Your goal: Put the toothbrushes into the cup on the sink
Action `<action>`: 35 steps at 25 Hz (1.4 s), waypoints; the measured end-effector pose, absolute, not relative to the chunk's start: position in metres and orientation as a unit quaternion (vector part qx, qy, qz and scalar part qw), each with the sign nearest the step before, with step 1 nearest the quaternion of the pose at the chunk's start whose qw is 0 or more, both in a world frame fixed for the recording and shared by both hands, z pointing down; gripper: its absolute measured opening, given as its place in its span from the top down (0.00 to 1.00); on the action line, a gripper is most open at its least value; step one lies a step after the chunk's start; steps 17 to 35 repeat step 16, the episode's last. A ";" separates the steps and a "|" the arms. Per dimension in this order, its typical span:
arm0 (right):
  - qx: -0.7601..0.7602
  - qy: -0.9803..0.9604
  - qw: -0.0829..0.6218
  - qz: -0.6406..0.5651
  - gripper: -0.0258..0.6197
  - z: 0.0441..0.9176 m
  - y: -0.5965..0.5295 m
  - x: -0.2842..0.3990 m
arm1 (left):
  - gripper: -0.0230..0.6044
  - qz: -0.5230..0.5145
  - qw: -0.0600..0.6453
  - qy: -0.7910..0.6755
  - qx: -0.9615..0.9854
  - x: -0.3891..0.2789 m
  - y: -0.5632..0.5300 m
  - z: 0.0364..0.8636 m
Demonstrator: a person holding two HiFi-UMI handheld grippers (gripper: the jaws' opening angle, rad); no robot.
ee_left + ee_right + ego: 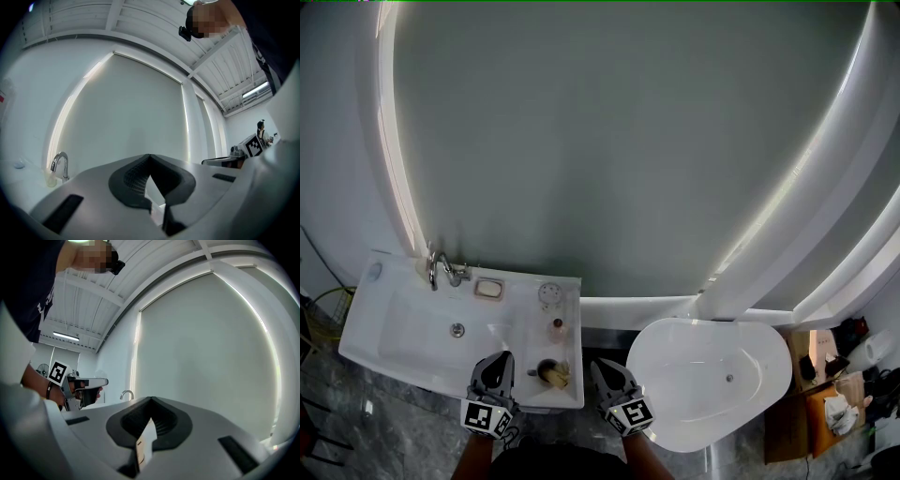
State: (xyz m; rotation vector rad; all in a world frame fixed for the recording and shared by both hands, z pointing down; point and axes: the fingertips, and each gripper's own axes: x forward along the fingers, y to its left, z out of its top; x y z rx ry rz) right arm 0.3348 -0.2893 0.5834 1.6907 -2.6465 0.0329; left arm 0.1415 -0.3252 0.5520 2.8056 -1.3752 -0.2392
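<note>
In the head view a dark cup (547, 371) stands on the right ledge of the white sink (389, 337), near its front edge. Pale yellowish toothbrush handles (562, 377) lean out of the cup to the right. My left gripper (500, 362) hangs just left of the cup, shut and empty. My right gripper (602, 367) is to the cup's right, past the sink's edge, also shut with nothing in it. Both gripper views look up at the wall; the left gripper (150, 157) and the right gripper (151, 400) each show jaws meeting at the tip.
A chrome faucet (441, 270) stands at the back of the sink, with a soap dish (489, 288), a round item (548, 292) and a small bottle (556, 328) on the ledge. A white oval tub (708, 375) sits to the right, boxes (825, 375) beyond it.
</note>
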 end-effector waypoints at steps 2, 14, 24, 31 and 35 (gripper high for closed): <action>0.539 -0.842 -0.003 0.012 0.92 0.584 -0.289 0.335 | 0.92 -0.076 0.005 -0.441 0.894 0.141 -0.325 0.552; 0.534 -0.845 0.000 0.011 0.92 0.580 -0.288 0.337 | 0.92 -0.069 0.008 -0.444 0.893 0.145 -0.321 0.551; 0.534 -0.845 0.001 0.010 0.92 0.579 -0.288 0.338 | 0.92 -0.066 0.001 -0.441 0.895 0.148 -0.320 0.550; 0.534 -0.845 0.001 0.010 0.92 0.579 -0.288 0.338 | 0.92 -0.066 0.001 -0.441 0.895 0.148 -0.320 0.550; 0.534 -0.845 0.001 0.010 0.92 0.579 -0.288 0.338 | 0.92 -0.066 0.001 -0.441 0.895 0.148 -0.320 0.550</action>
